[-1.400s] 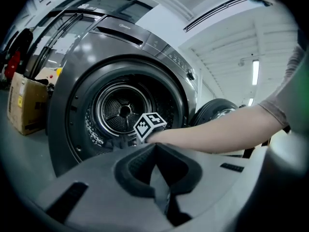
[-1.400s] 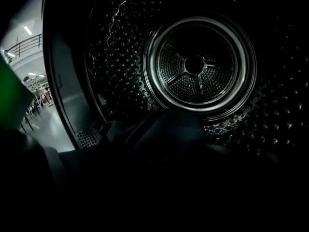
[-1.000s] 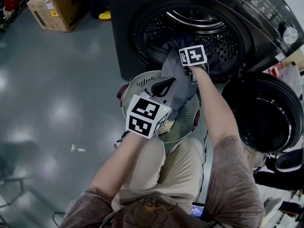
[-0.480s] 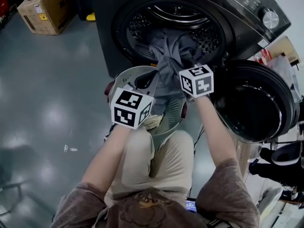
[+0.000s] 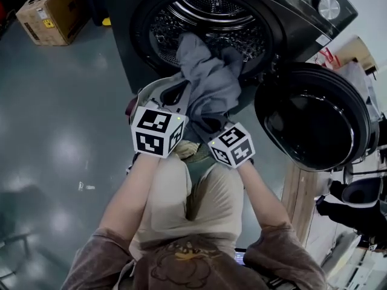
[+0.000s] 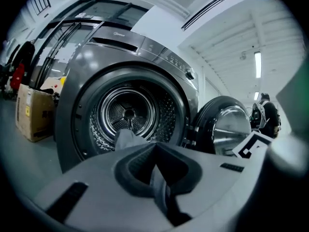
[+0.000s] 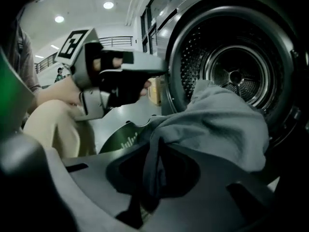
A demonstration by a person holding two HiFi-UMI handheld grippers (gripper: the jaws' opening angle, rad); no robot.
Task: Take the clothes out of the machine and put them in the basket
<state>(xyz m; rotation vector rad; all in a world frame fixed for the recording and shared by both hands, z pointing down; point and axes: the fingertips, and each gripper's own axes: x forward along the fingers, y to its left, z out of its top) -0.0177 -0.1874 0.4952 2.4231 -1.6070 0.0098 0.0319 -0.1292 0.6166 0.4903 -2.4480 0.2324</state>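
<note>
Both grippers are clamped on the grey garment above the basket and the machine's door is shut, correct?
Not the door: the head view shows the door swung open, right of the drum. The rest holds: the left gripper and right gripper are both clamped on the grey garment above the basket.

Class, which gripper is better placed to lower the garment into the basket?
Probably right: the right gripper, shut on the grey cloth garment, hangs over the green slotted basket; the left gripper grips nearer the steel drum.
</note>
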